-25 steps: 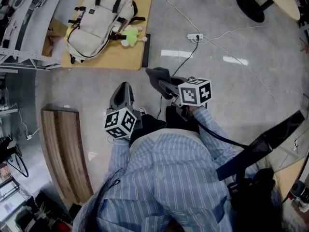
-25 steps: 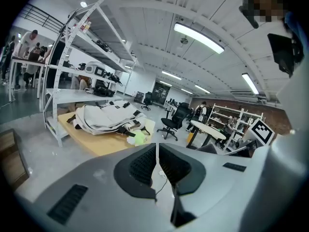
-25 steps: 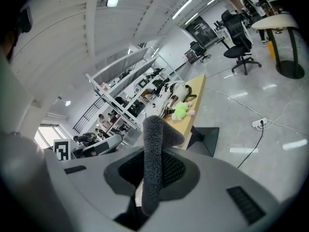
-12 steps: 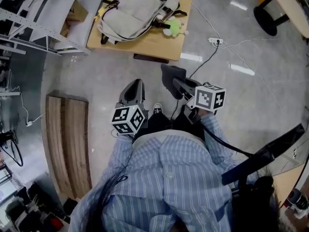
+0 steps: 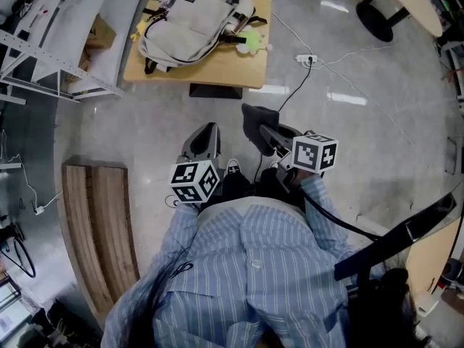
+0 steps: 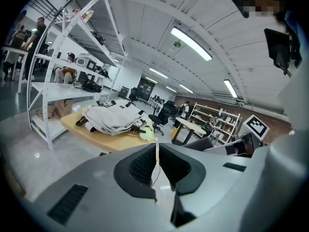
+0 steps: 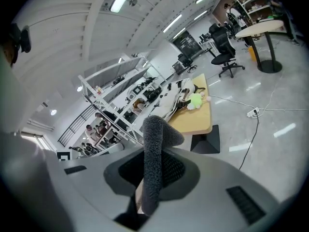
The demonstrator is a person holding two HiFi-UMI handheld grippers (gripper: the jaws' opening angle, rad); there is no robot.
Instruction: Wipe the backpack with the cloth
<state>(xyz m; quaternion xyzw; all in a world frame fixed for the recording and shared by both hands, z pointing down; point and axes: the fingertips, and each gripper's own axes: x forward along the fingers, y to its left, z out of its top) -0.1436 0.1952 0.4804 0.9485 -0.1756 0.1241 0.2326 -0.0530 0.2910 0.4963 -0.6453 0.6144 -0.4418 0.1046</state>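
Note:
A cream backpack (image 5: 194, 17) with black straps lies on a low wooden table (image 5: 217, 64) at the top of the head view; it shows too in the left gripper view as the backpack (image 6: 113, 120) and in the right gripper view as the backpack (image 7: 176, 98). A green plush toy (image 5: 250, 42) hangs at its right side. My right gripper (image 5: 255, 125) is shut on a dark grey cloth (image 7: 154, 158), held well short of the table. My left gripper (image 5: 204, 138) is shut with nothing in it, also away from the table.
White metal shelving (image 5: 51, 35) stands left of the table. A power strip (image 5: 307, 59) and its white cable (image 5: 362, 46) lie on the grey floor to the right. A wooden bench (image 5: 98, 230) is at the left. A round-based table (image 5: 406, 6) stands at top right.
The table with the backpack has shifted in the head view from upper left toward top centre and closer as I walk toward it. Both grippers keep their hold and pose.

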